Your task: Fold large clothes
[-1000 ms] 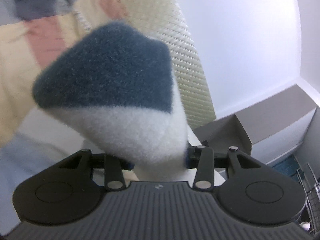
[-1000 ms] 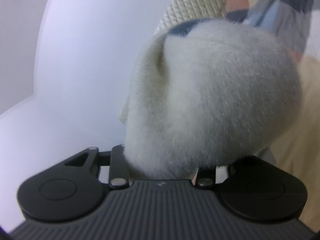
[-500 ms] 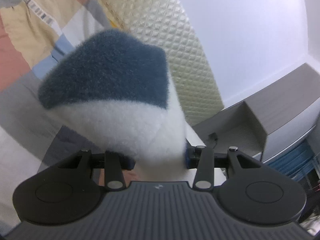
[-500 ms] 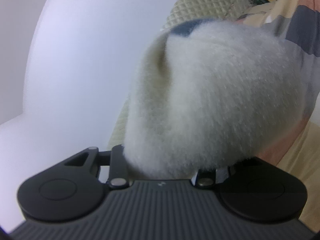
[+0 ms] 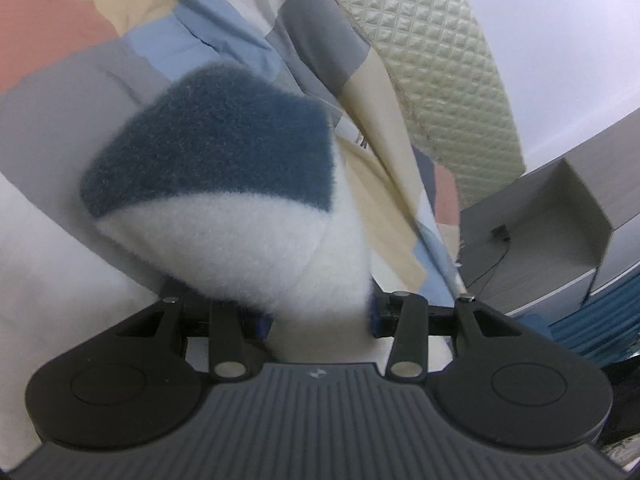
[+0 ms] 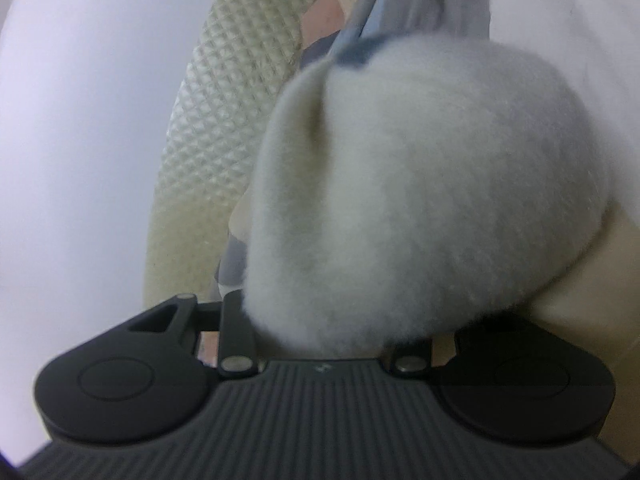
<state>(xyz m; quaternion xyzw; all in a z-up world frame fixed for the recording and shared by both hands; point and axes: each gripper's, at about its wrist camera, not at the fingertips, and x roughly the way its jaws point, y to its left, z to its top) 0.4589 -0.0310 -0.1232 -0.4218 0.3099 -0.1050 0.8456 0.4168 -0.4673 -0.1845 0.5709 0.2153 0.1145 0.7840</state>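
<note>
A fluffy fleece garment (image 5: 224,200), white with a dark blue panel, bulges up between the jaws of the left gripper (image 5: 320,316), which pinch a thick bunch of it. Another bunch of the same fleece garment (image 6: 420,208), here almost all white with only a sliver of blue at its far edge, fills the space between the jaws of the right gripper (image 6: 324,344), which are likewise clamped on it; the fingertips themselves are hidden under the pile in both views.

Beyond the jaws lies a patchwork bedcover (image 5: 168,40) in blocks of pink, cream, pale blue, grey and white, rumpled into long folds. Past it stands a padded headboard (image 5: 432,48) with a quilted diamond pattern, pale cream-green, and behind that a plain white wall (image 5: 560,20).

Only the left view shows the garment's broad blue panel, plus, to the right of the jaws, a grey bedside unit (image 5: 560,208) with an open recess and something teal (image 5: 600,320) below it. The right view shows the headboard (image 6: 224,120) to the left of the jaws, with the wall (image 6: 80,120) filling that whole side, and the bedcover (image 6: 400,0) only beyond and to the right.
</note>
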